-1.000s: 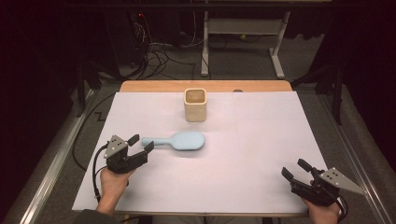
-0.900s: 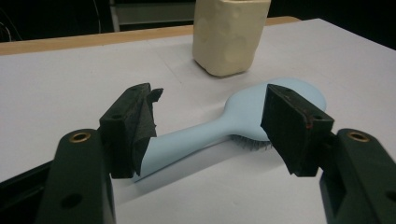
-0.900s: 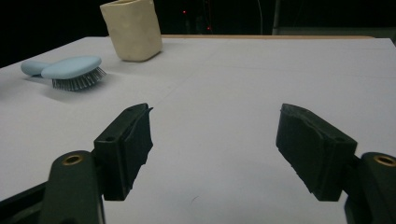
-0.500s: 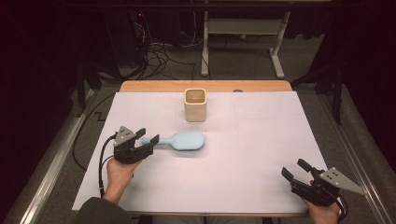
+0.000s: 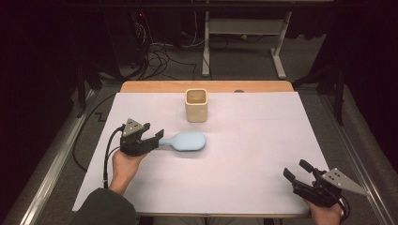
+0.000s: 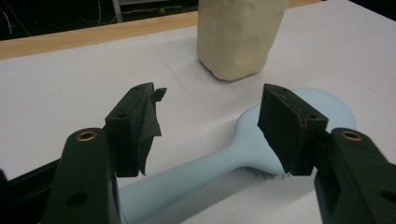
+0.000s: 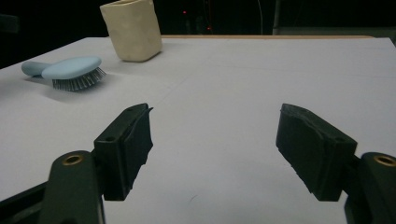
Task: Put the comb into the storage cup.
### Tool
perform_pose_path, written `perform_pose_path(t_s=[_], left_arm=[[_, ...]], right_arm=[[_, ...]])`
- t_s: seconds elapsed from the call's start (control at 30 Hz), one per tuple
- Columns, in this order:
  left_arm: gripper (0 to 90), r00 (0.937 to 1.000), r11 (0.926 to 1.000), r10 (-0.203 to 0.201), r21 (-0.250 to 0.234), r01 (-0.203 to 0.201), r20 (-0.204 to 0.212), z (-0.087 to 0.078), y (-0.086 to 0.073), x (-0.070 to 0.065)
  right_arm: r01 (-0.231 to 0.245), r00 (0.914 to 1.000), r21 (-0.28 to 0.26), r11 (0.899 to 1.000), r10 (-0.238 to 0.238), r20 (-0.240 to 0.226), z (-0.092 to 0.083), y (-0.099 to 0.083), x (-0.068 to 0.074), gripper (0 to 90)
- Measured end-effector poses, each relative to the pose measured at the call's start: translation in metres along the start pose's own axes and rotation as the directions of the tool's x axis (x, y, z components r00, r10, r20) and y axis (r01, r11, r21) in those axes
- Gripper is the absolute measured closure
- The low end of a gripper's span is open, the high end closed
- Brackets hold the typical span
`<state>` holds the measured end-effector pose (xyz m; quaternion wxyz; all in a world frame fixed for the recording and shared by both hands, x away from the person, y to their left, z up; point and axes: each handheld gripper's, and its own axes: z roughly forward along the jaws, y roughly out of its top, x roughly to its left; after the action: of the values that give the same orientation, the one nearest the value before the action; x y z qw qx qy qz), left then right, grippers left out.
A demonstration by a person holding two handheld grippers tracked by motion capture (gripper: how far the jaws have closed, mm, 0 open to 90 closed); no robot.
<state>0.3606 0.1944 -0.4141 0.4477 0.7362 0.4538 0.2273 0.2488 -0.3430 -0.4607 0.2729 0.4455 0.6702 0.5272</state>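
straddling the handle of the blue hairbrush [image 5: 184, 141], left gripper [image 5: 157, 136] has jaws spread, not pinching; brush lies bristles-down near the cream cup [image 5: 196, 105]. right gripper [image 5: 295, 170] spread, empty, well apart.

The brush [image 6: 261, 140] under my left gripper [image 6: 210, 116] looks like matt, smooth pale-blue plastic, with fine dark bristles beneath its head. My jaws are black plastic with brass-coloured rivets, and their pads wear dull, ragged black tape. The cream cup [image 5: 196, 105] has a lumpy, uneven surface, perhaps unglazed ceramic, though the dim light leaves me unsure. The table [image 5: 155, 87] shows bare wood along its far edge, under smooth white paper [image 5: 263, 140].
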Motion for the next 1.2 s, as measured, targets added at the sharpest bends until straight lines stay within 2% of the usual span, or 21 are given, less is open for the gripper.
perform_pose_path(t_s=[0.17,0.23,0.33,0.47,0.63,0.67,0.77,0.8,0.9,0.93,1.0,1.1,1.17,1.2], left_arm=[[39.3,0.9997,0.9982,-0.019,0.057,0.018,0.012,0.006,0.01,0.001],[39.3,0.9997,0.9963,-0.022,0.084,0.021,0.009,0.009,0.015,0.001],[39.3,0.999,0.9912,-0.035,0.129,0.031,0.028,0.011,0.024,0.0],[41.0,0.9982,0.9813,-0.045,0.189,0.037,0.038,0.015,0.036,0.0],[42.8,0.9991,0.9658,-0.03,0.259,0.022,0.03,0.023,0.046,0.002],[43.1,0.9997,0.962,-0.014,0.273,0.008,0.021,0.025,0.048,0.002],[44.5,0.9999,0.9552,-0.007,0.296,0.002,0.016,0.029,0.051,0.004],[44.8,0.9994,0.9545,-0.001,0.298,-0.009,0.034,0.03,0.051,0.006],[45.6,0.9992,0.942,0.019,0.334,-0.029,0.034,0.035,0.048,0.008],[45.6,0.9991,0.9357,0.032,0.351,-0.039,0.026,0.037,0.047,0.009],[46.3,0.9992,0.9282,0.036,0.37,-0.039,0.014,0.04,0.046,0.01],[50.0,0.9994,0.9218,0.034,0.387,-0.03,-0.003,0.043,0.045,0.011],[51.1,0.9997,0.9102,0.022,0.414,-0.019,-0.004,0.046,0.045,0.011],[51.7,0.9997,0.8996,0.022,0.436,-0.019,-0.003,0.048,0.045,0.011]], right_arm=[[0.003,1.0,-0.004,1.0,-0.003,-0.001,-0.001,0.0,0.001,26.9],[0.002,1.0,-0.002,1.0,-0.002,-0.003,0.0,0.0,0.0,26.9],[0.003,1.0,-0.001,1.0,-0.003,-0.004,0.0,0.0,0.001,26.9],[0.001,1.0,-0.001,1.0,-0.001,-0.005,0.0,0.0,0.0,26.9],[0.002,1.0,-0.002,1.0,-0.002,-0.006,0.0,0.0,0.001,26.9],[0.002,1.0,-0.002,1.0,-0.002,-0.006,0.0,0.0,0.001,26.9],[0.003,1.0,0.0,1.0,-0.003,-0.005,0.0,0.0,0.001,27.1],[0.003,1.0,0.004,1.0,-0.003,-0.003,0.0,0.0,0.0,27.5],[0.014,0.9999,0.021,1.0,-0.014,0.009,0.001,0.0,0.0,28.3],[0.015,0.9999,0.021,1.0,-0.015,0.008,0.001,0.0,0.0,28.3],[0.013,0.9999,0.016,1.0,-0.013,0.003,0.0,0.0,0.0,28.4],[0.01,0.9999,0.01,1.0,-0.01,0.002,0.0,0.0,0.0,28.3],[0.01,1.0,0.009,1.0,-0.01,0.001,0.0,0.0,0.0,28.3],[0.01,0.9999,0.007,1.0,-0.01,0.001,0.0,0.0,0.0,28.3]])
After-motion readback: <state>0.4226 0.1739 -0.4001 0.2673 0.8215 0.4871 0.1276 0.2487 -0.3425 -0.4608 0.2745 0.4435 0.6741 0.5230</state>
